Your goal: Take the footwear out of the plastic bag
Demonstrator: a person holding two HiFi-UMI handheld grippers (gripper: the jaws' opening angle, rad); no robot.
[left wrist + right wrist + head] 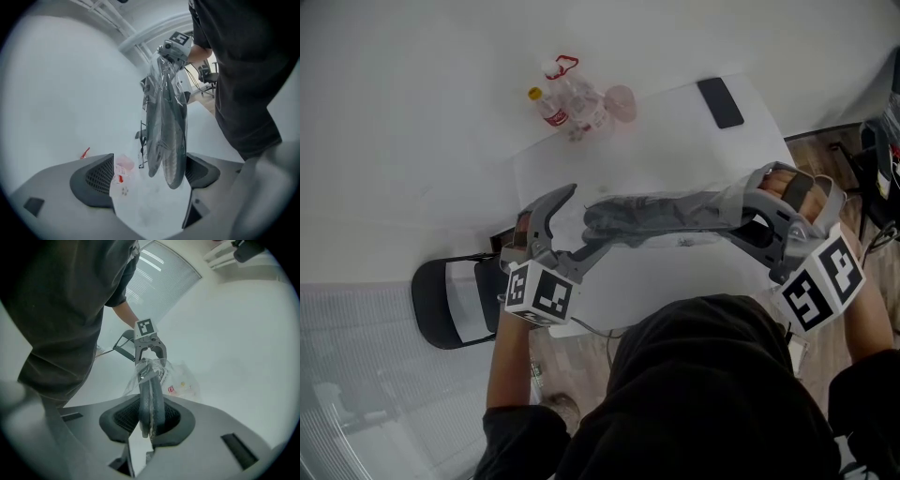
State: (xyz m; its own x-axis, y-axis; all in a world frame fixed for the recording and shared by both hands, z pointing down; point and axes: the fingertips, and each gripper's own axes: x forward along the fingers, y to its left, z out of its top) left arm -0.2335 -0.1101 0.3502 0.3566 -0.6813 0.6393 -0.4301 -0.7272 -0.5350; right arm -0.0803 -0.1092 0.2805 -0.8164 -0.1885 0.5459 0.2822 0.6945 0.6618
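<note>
Over the white table (675, 122), the plastic bag (717, 202) with the footwear (637, 220) inside is hanging from the right gripper (150, 420) alone, which is pinching one end, while the left gripper (147, 176) is gaping around the other without touching it, so the load is risking slipping free.

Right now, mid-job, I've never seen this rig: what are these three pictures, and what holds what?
No robot: a person holds a hand-held gripper in each hand. The head view looks down from the person's head; the two gripper views look along each gripper's jaws. The right hand-held gripper is shut on dark footwear inside a clear plastic bag, over the white table. The left hand-held gripper is open, the bag's other end between its jaws. On the table lie wrapped bottles and a black phone.
</note>
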